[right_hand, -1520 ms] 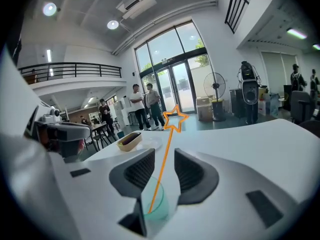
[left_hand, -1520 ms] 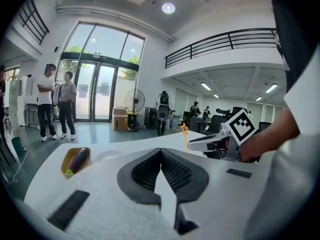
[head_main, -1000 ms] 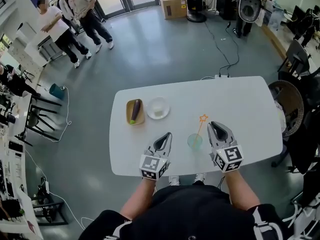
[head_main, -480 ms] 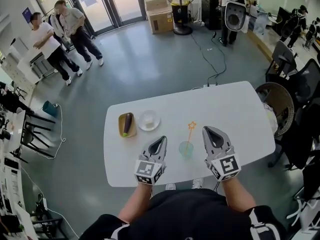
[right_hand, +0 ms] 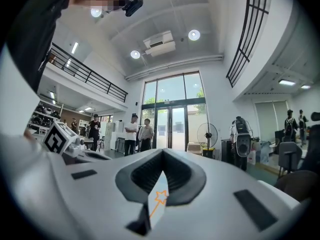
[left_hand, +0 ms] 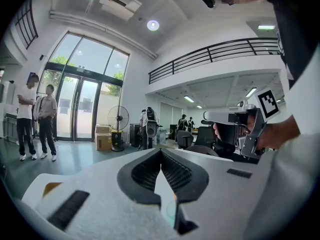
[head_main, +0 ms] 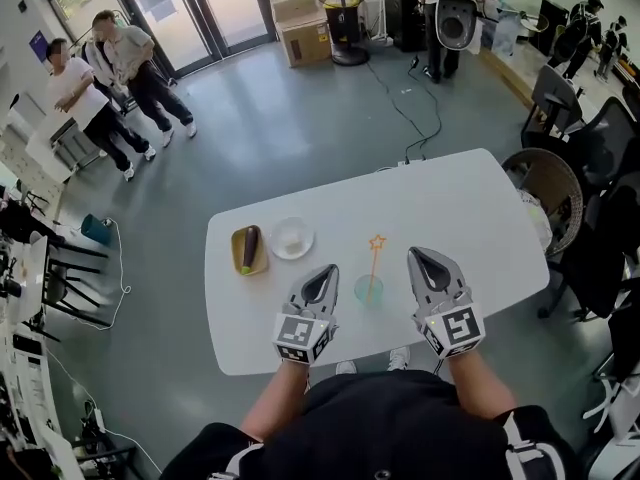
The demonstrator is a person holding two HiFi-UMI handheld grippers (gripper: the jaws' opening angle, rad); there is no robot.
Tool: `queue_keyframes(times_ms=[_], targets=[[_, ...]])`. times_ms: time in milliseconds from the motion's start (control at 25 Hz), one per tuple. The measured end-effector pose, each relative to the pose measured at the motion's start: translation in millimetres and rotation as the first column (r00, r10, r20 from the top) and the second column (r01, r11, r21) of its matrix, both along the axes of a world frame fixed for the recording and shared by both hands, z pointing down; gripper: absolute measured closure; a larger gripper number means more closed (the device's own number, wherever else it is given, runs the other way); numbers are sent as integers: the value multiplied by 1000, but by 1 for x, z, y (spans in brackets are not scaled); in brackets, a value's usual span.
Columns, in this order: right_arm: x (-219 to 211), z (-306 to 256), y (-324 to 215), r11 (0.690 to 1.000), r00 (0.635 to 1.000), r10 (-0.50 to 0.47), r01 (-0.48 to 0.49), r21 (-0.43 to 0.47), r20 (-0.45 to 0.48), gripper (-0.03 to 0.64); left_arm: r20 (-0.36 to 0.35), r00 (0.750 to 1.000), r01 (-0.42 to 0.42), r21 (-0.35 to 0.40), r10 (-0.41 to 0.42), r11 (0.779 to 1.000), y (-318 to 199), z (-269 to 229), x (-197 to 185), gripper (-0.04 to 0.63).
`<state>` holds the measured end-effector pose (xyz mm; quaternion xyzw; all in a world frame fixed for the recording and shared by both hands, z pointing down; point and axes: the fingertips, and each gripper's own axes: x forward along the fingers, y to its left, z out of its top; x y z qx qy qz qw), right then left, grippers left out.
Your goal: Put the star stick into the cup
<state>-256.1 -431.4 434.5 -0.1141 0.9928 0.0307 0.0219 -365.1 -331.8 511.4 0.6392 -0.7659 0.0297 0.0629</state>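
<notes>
- Table: white with rounded corners, on a grey floor. Both grippers sit over its near edge, pointing away from the person.
- Cup: clear and greenish, upright near the front edge. It stands between the two grippers and touches neither.
- Star stick: orange, and it stands in the cup. The lower end is inside; the star end rises above the rim and leans slightly toward the far side of the table.
- Left gripper: just beside the cup, on its left. The left gripper view shows the jaws closed tip to tip with nothing gripped.
- Right gripper: to the right of the cup, near but apart from it. The right gripper view shows the jaws closed and empty. The star of the stick shows through the slit below the tips; it lies beyond the jaws and is not held.
- Left part of the table: a small wooden tray with an eggplant lying in it. A white bowl sits just beside the tray, on its right.
- Background: two people stand near the glass doors, well apart from the table.
</notes>
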Motion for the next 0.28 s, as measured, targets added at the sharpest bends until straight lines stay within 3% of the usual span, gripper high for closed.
queue_keyframes(times_ms=[280], targets=[[3, 9, -2, 1000, 1000, -14, 15, 9, -18, 612, 2, 1000, -14, 1, 14, 1000, -9, 7, 5, 588]])
